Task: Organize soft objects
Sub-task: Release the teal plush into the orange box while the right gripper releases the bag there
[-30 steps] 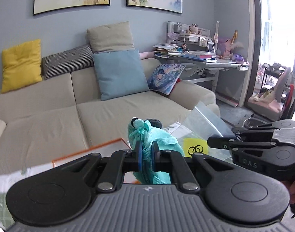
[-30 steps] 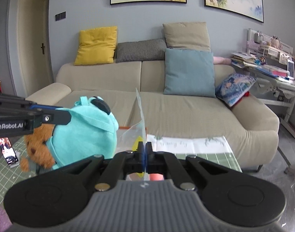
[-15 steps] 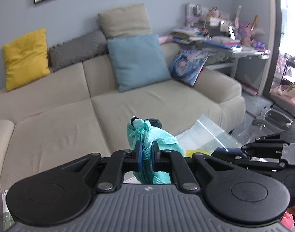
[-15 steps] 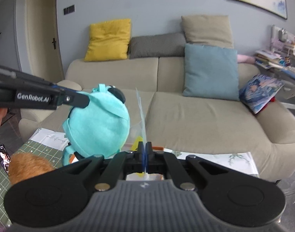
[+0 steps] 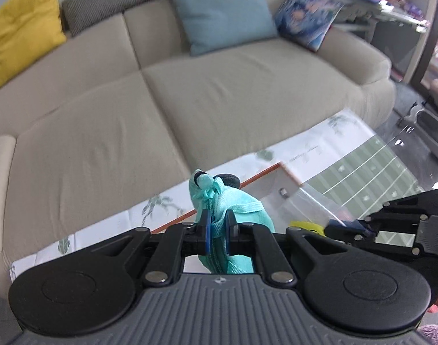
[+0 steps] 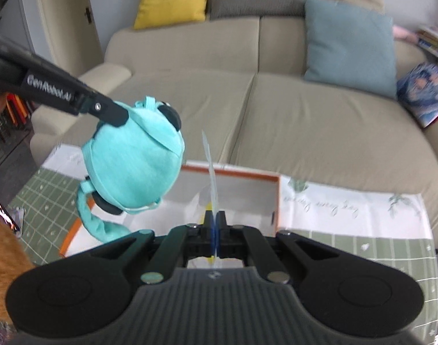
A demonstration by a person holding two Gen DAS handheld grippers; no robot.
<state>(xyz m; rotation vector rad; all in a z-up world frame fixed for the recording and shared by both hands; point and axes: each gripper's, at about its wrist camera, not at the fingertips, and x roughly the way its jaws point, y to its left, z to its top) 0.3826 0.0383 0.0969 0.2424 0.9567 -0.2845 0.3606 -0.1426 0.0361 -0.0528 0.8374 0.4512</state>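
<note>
Right wrist view: the left gripper [image 6: 119,118], entering from 10 o'clock, is clamped on a teal plush backpack [image 6: 135,166] hanging above an orange-rimmed box [image 6: 233,171] on the table. The right gripper [image 6: 214,230], at 6 o'clock, is pinched tight on a clear plastic bag [image 6: 210,166] standing edge-on. Judged step: carrying both over the box; next, likely lower and release them inside. Readable writing: "GenRobot.AI" on the left gripper.

Black left gripper [image 5: 217,231] and right gripper [image 6: 216,230], ribbed grey bodies, silver screws, blue-lined jaws, white "GenRobot.AI" lettering
</note>
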